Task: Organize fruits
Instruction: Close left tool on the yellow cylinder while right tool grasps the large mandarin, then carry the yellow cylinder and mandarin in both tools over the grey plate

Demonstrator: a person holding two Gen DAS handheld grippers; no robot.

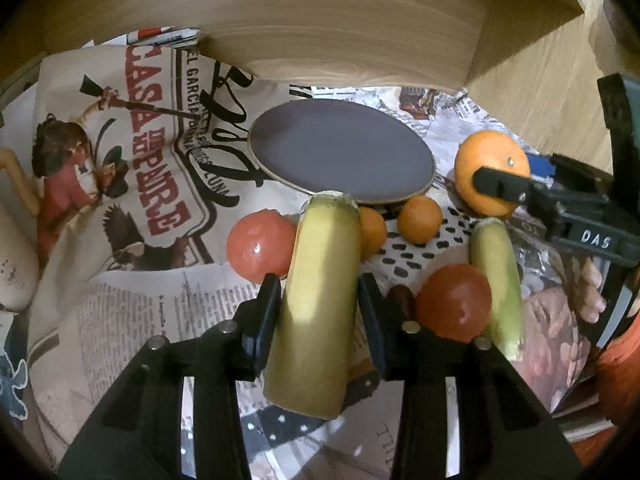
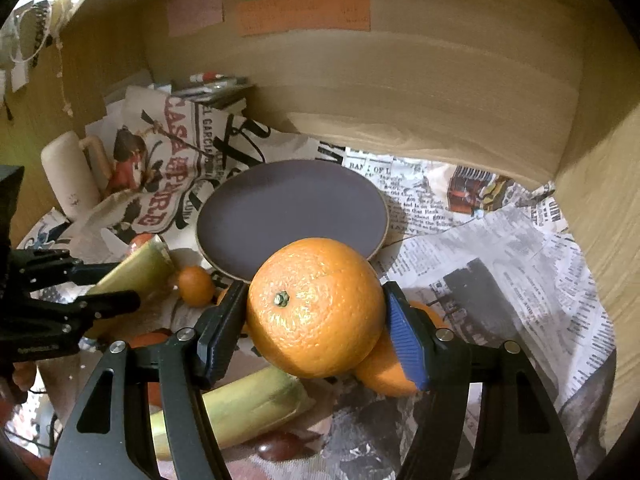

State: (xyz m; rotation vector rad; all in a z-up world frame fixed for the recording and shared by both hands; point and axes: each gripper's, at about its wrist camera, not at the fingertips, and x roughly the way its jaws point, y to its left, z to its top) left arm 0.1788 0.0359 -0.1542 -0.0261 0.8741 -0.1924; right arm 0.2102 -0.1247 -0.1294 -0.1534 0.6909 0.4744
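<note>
Left wrist view: left gripper (image 1: 318, 304) has its fingers clamped on a corn cob (image 1: 316, 300), lifted, tip just short of the dark plate (image 1: 340, 156). Near the plate's front rim sit two tomatoes (image 1: 260, 246), a couple of small oranges (image 1: 420, 218) and a second cob (image 1: 498, 284), all on the newspaper-covered tabletop (image 1: 152, 312). Right gripper (image 1: 486, 180) is off to the plate's right with a big orange (image 1: 486, 152).

Right wrist view: right gripper (image 2: 316, 320) fingers squeezed on that big orange (image 2: 316, 308), just in front of the plate (image 2: 288, 208). A mug (image 2: 72, 176) lies left of the plate.
</note>
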